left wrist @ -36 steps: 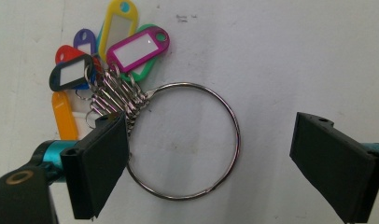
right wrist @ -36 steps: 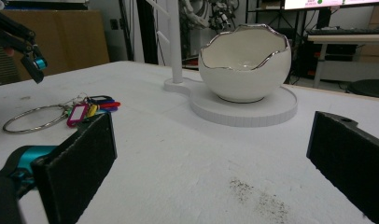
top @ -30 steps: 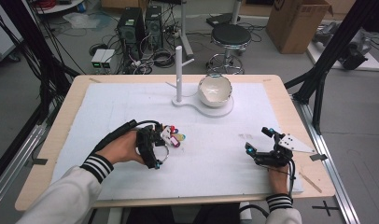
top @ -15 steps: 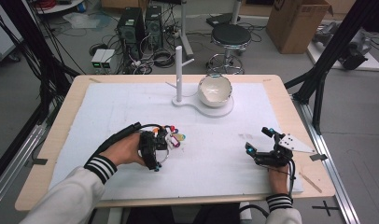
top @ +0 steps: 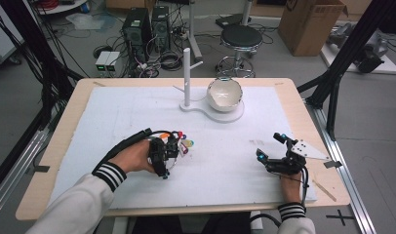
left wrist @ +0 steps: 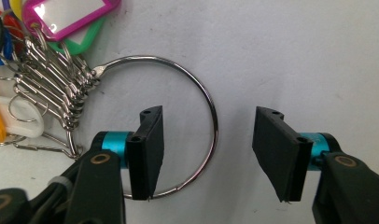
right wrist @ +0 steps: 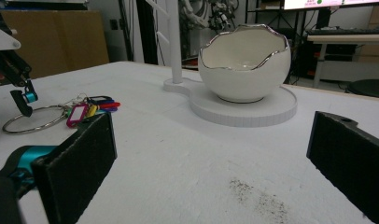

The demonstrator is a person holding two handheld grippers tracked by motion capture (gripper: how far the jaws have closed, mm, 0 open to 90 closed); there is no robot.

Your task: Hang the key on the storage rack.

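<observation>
Over the key ring (left wrist: 169,126) sat the left gripper (left wrist: 206,149), jaws spread wide and straddling the ring's right-hand arc: one jaw stood inside the loop, its lower edge crossing the wire, the other outside on bare white worktop (top: 137,112), and nothing was pinched between them. The step in hand looked like picking that ring up, and to do it well the jaws wanted to come down flat to the surface and close squarely across the thin wire, keeping clear of the bunch of clips and coloured key tags (left wrist: 61,18) crowded on the ring's far left, since wire that thin could easily slip or skate out of a loose grip. From the high view the ring and tags lay just ahead of the left gripper (top: 162,155), near the front left of the worktop, well apart from the white eggshell-shaped bowl (top: 224,94) on its stand with the upright post (top: 187,78) at the back. The right gripper (top: 273,158) rested on the worktop at the front right, jaws parted widely and empty, its camera looking across at the bowl (right wrist: 246,65) and the key ring (right wrist: 36,119)
</observation>
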